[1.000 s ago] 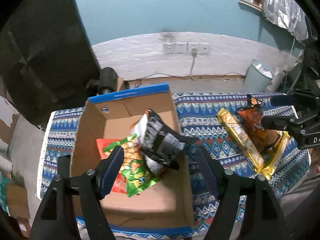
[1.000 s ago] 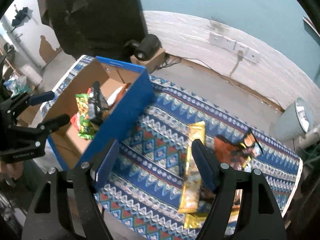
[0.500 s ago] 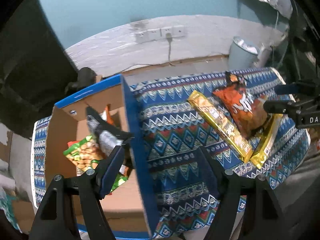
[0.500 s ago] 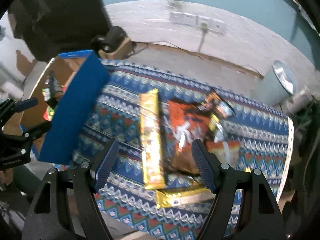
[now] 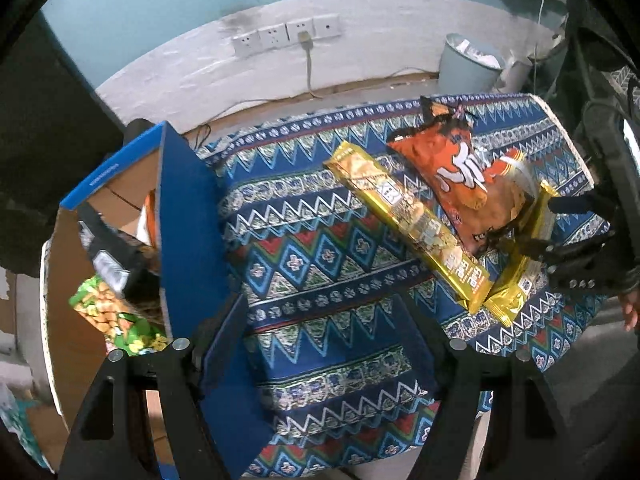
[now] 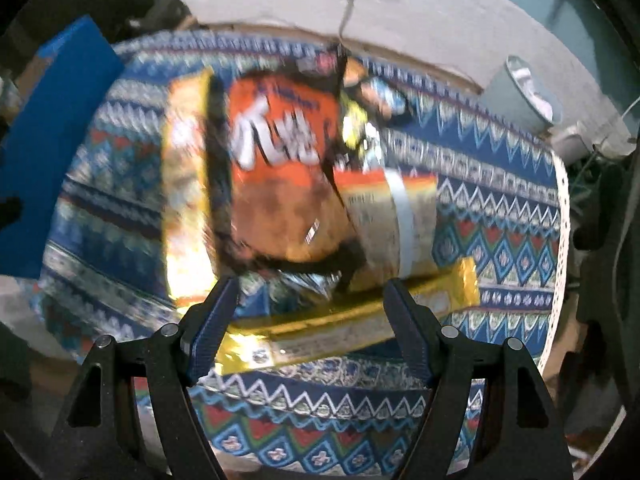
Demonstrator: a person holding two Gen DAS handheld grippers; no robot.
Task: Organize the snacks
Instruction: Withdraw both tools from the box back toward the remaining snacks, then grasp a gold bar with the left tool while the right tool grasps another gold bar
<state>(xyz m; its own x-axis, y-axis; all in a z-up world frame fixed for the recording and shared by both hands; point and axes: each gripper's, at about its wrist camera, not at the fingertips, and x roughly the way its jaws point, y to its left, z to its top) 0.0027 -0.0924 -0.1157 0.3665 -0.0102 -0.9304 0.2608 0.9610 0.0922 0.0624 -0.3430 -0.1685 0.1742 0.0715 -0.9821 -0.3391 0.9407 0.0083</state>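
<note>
L gripper [image 5: 324,320] points steeply down over the patterned cloth [image 5: 320,240], jaws spread wide, nothing btwn them; its L finger sits just beside the blue wall of the cardboard box [image 5: 188,216]. R gripper [image 6: 310,312] also aimed nearly straight down, jaws spread, empty, hovering over the near end of the snack pile; pads not touching any pkg.

Snacks: orange chip bag [image 6: 280,184] lies on the cloth, a long gold pkg [image 5: 408,224] beside it on its box side, a 2nd gold pkg [image 6: 348,328] crosswise under the bag's near end. A 2nd bag w/ a white stripe [image 6: 396,216] overlaps the orange one on the far-from-box side. In the box: green snack bag [image 5: 116,316] w/ a black pkg [image 5: 112,256] on top.

View diffs: L wrist view is sharp, shows box contents, R gripper [image 5: 576,244] at right edge over the gold pkg, plus a bit of the person's hand [image 5: 630,308]. R wrist view is motion-blurred, shows box only as a blue wall, contents hidden. Both show wall sockets [image 5: 286,36] and a pale bin [image 5: 468,64] on the floor behind.
</note>
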